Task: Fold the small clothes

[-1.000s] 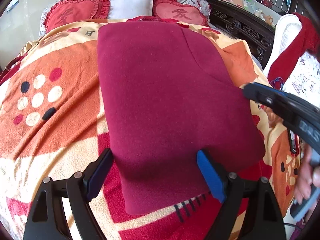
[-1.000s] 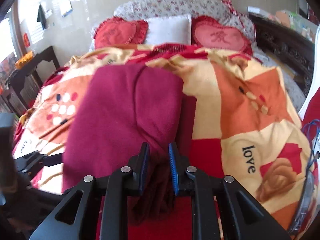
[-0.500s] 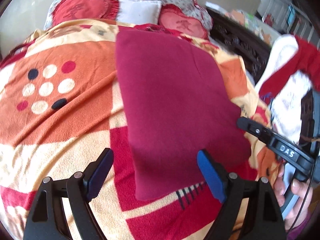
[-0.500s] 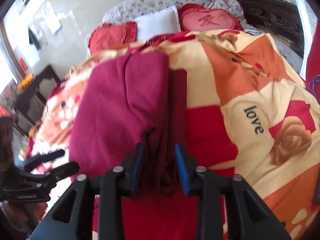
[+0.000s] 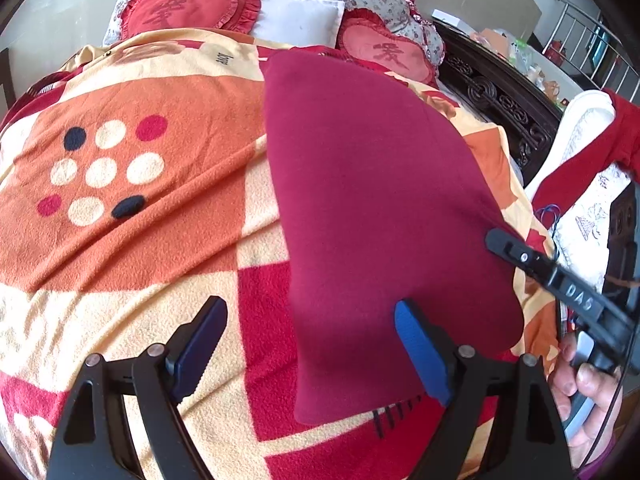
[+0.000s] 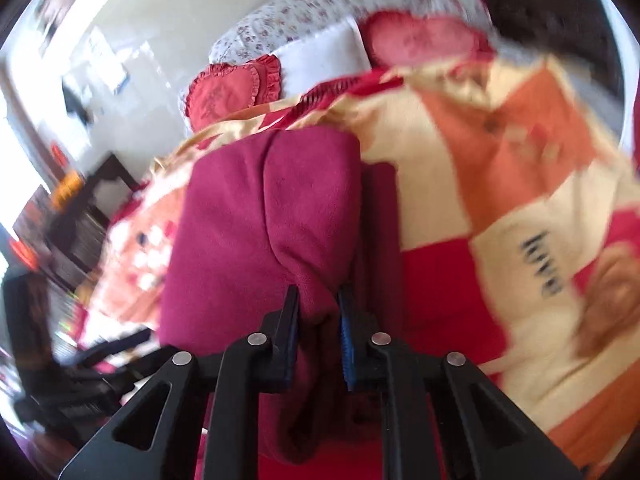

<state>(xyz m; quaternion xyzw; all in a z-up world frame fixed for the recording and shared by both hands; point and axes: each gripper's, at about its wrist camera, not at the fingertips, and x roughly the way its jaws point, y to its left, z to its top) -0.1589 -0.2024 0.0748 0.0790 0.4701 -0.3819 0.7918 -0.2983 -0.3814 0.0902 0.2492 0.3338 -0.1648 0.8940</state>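
Note:
A dark red fleece garment [image 5: 380,208] lies folded on the patterned bed blanket [image 5: 132,216]. My left gripper [image 5: 310,344] is open and empty, hovering over the garment's near left edge. My right gripper [image 6: 318,324] is shut on the garment [image 6: 260,232] at its near right corner, with bunched cloth between the fingers. The right gripper also shows in the left wrist view [image 5: 560,284], at the garment's right edge, held by a hand.
Red heart cushions [image 5: 184,10] and a white pillow [image 5: 298,20] lie at the head of the bed. A dark carved bed frame [image 5: 500,100] runs along the right. A white and red cloth [image 5: 588,148] lies at the far right.
My left gripper has shifted left, so the garment now sits more to the right in its view. My right gripper has tilted and closed more tightly on the cloth.

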